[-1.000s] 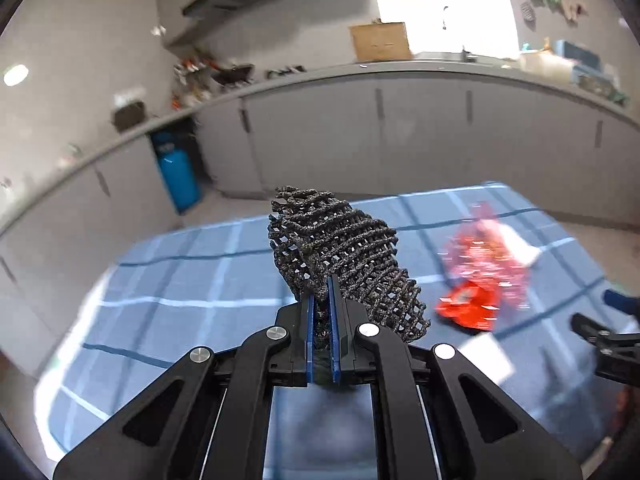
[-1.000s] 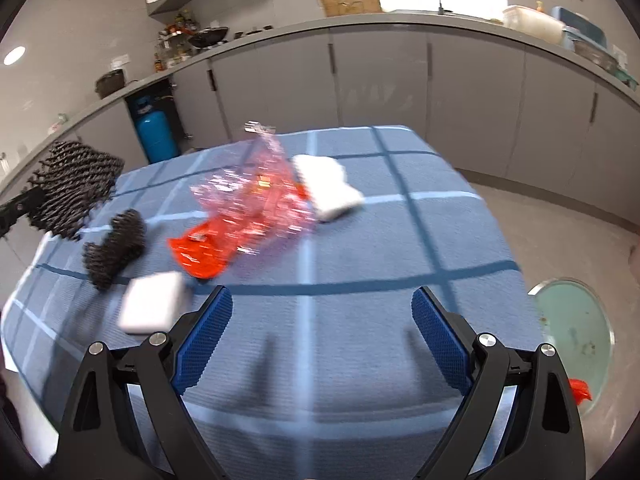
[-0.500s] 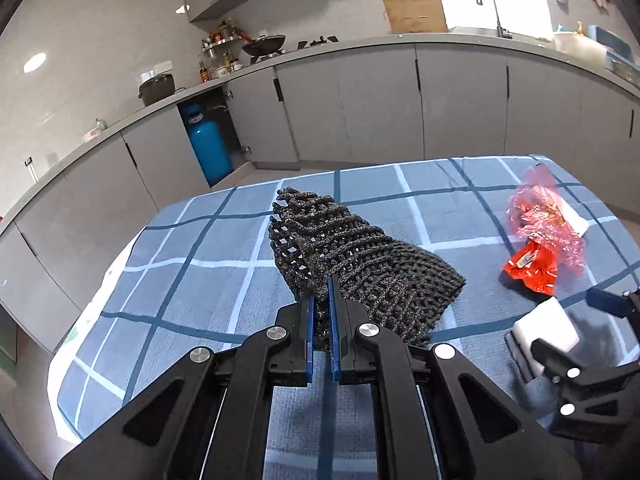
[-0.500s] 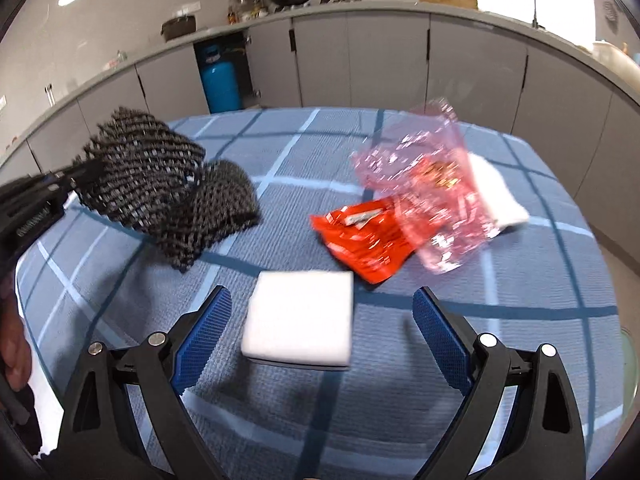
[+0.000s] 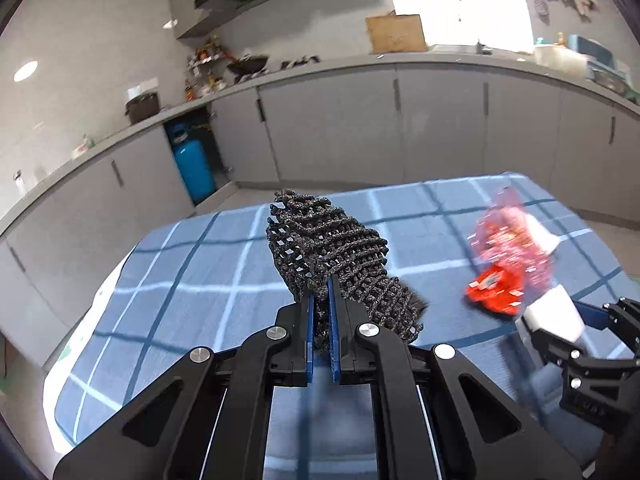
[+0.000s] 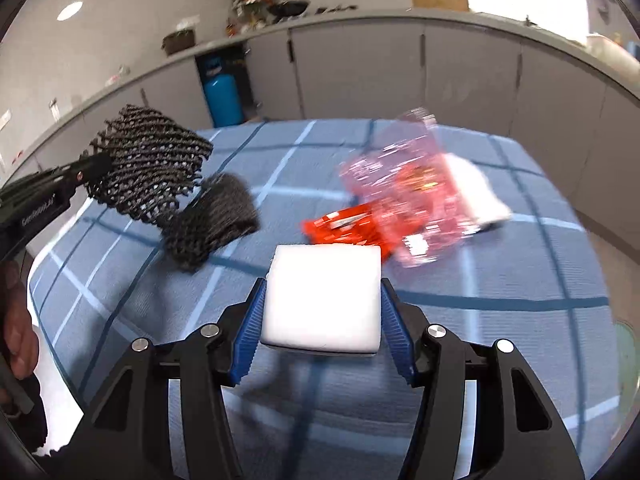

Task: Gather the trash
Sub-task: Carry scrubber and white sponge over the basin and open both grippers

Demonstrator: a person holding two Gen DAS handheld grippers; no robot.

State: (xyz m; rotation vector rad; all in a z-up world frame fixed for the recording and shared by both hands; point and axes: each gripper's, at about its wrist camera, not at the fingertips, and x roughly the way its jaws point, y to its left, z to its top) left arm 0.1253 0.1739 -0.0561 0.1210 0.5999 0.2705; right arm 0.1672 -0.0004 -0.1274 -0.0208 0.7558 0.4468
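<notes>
Slippage is the risk: right claw (image 6: pixel 322 310) is closing around the white foam block (image 6: pixel 323 298), which may squash or pop out; left claw (image 5: pixel 320 320) pinches black netting (image 5: pixel 332 256), dangling loosely.

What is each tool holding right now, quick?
Left tool: shut on the black foam net sleeve.
Right tool: closing on the white square foam block, pads already touching its sides.
</notes>
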